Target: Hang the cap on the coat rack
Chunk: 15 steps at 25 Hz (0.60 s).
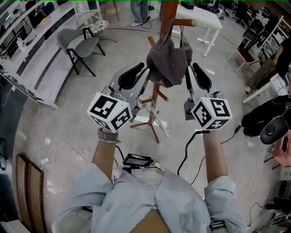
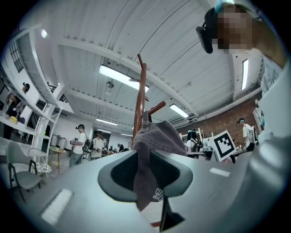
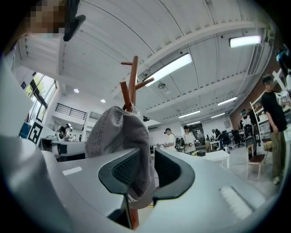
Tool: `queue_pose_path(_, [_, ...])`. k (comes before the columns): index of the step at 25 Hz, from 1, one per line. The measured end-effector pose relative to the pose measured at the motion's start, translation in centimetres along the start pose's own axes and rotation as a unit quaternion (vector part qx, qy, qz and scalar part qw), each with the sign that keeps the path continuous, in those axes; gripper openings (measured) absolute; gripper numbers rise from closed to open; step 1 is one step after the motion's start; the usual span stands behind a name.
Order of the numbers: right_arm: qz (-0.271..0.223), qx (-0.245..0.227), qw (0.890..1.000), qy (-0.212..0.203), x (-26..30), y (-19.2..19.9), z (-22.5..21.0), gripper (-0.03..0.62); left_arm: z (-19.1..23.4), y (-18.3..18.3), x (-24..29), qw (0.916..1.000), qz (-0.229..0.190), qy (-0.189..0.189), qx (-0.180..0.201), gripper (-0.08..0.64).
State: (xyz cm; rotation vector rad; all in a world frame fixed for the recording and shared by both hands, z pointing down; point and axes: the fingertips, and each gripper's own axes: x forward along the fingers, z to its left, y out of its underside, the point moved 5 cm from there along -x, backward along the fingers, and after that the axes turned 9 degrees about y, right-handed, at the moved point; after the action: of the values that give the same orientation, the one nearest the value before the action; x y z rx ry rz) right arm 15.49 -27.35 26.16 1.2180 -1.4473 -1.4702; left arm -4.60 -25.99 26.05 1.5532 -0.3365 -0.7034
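Left gripper (image 2: pixel 144 172) is up at the rack, jaws pinched down to a narrow slot with a fold of the dark grey fabric cap (image 2: pixel 160 136) caught between the black pads. A little pale print on the cloth shows right at the grip. Right gripper (image 3: pixel 146 172) is doing the same on the other side: jaws closed onto the cap's edge, and the cloth fills the gap and bulges up over the left pad.

From the head view, the two grippers come in from below, the left gripper (image 1: pixel 146 70) and the right gripper (image 1: pixel 188 69) flanking the cap (image 1: pixel 169 59), which hangs slack between them. Each one shows its cube with square markers nearest the camera.

The cap sits tight against the reddish-brown wooden coat rack (image 1: pixel 169 12). Its thin strap runs up to the short side peg (image 1: pixel 185 22) and looks looped over it, though I can't say for certain. The rack's legs (image 1: pixel 150 123) splay out on the pale floor directly below.

Further out, a grey chair (image 1: pixel 82 44) stands to the left and a white table (image 1: pixel 205 20) to the upper right. A black cable (image 1: pixel 187 150) trails across the floor near the person's right forearm.
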Motion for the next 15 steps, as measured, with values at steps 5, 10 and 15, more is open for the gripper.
queue_pose_path(5, [-0.023, -0.085, 0.995, 0.041, -2.5, -1.4, 0.4, 0.078, -1.4, -0.8, -0.6, 0.9998, -0.011, 0.013, 0.005, 0.055])
queue_pose_path(10, [-0.026, -0.126, 0.990, 0.058, -4.6, -2.0, 1.2, 0.021, -3.0, -1.3, -1.0, 0.9997, -0.007, 0.020, 0.013, 0.051])
queue_pose_path(15, [-0.026, -0.131, 0.991, 0.030, -6.2, -1.6, 2.6, 0.006, -4.3, -0.9, -1.2, 0.9992, -0.004, 0.027, 0.031, 0.005])
